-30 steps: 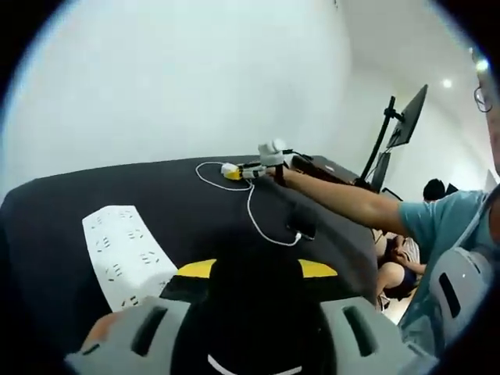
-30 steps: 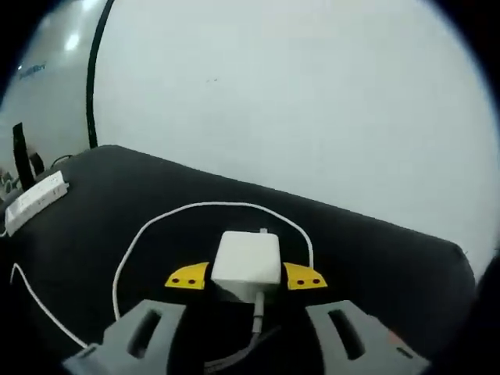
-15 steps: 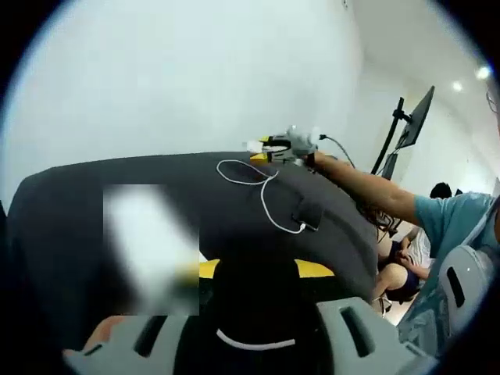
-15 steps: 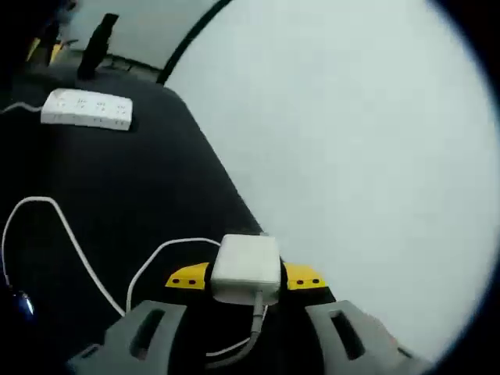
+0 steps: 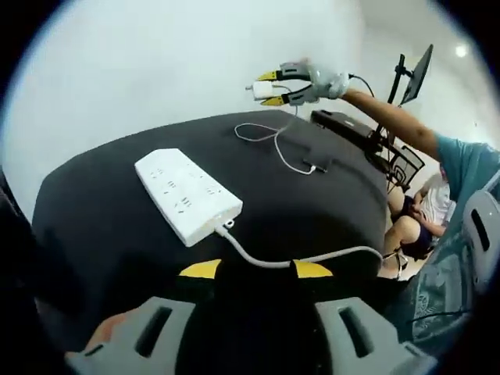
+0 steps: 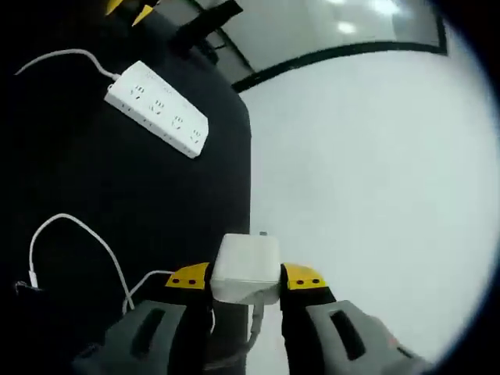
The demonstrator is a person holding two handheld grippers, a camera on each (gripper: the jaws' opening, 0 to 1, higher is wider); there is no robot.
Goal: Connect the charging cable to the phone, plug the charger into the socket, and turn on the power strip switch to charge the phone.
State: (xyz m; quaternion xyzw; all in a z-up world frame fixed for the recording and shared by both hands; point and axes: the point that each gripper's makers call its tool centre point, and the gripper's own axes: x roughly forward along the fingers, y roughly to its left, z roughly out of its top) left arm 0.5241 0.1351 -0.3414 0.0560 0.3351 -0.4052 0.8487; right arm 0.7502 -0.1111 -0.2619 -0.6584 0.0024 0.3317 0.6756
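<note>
Right gripper [image 6: 245,279] jaws clamped on the white charger [image 6: 245,268], held in the air above the bench's [image 5: 117,226] far edge. Charging cable [image 5: 285,148] trails down to the bench. Power strip [image 5: 187,194] lies mid-bench. Left gripper [image 5: 254,269] jaws apart, holding nothing, at the near edge.

Your black table [image 5: 101,211] ahead, plain white wall [image 5: 156,70] behind it, monitor [image 5: 416,74] on a stand at your far right, ceiling lights [image 6: 361,6] overhead
</note>
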